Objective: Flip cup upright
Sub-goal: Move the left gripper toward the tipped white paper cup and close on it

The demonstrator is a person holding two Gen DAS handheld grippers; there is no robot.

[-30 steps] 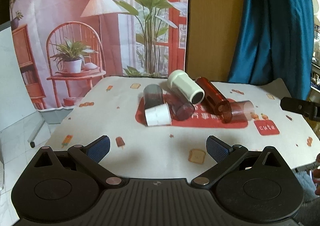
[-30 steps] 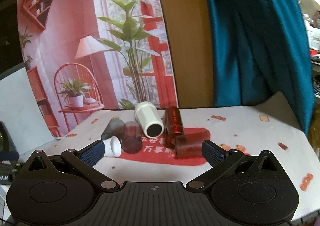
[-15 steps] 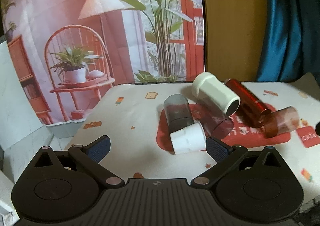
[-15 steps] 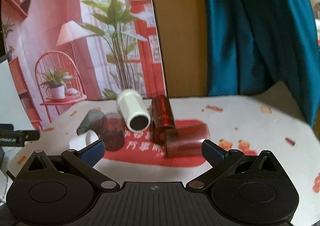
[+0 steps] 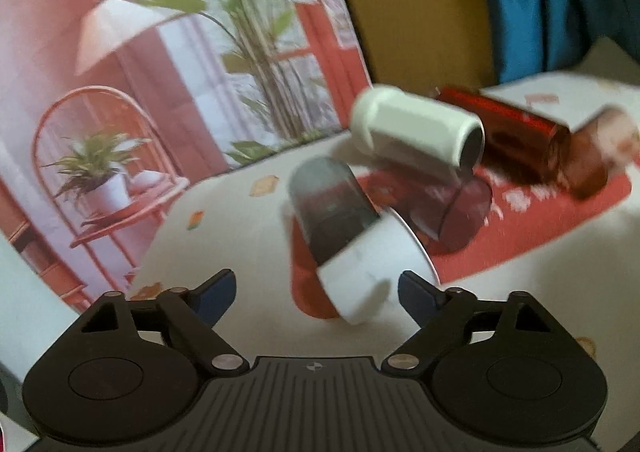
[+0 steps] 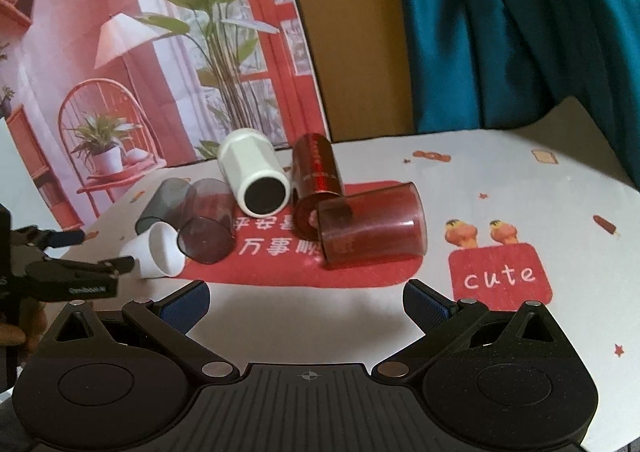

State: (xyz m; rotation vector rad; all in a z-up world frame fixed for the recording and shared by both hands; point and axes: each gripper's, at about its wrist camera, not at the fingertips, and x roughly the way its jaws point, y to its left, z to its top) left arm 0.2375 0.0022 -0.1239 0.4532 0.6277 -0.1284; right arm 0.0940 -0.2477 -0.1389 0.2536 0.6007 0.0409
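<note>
Several cups lie on their sides in a cluster on the table. A small white paper cup (image 5: 372,272) lies nearest my left gripper (image 5: 316,292), which is open with the cup's base between its fingertips, not touching. Behind it lie a grey translucent cup (image 5: 328,208), a dark purple cup (image 5: 460,212), a white cup (image 5: 416,132), a red cup (image 5: 508,136) and a brown-red cup (image 5: 596,164). In the right wrist view my right gripper (image 6: 308,300) is open and empty, short of the brown-red cup (image 6: 372,228). The paper cup (image 6: 160,248) lies at the left there, by the left gripper's fingers (image 6: 76,272).
The table wears a white cloth with small prints and a red patch (image 6: 280,272), plus a red "cute" label (image 6: 500,276). A printed room backdrop (image 6: 120,52) and a blue curtain (image 6: 520,32) stand behind the table. The table's right edge (image 6: 600,172) curves away.
My left gripper has moved forward and tilted, so the paper cup now sits between its open fingertips. My right gripper has moved nearer the cups. No cup has moved.
</note>
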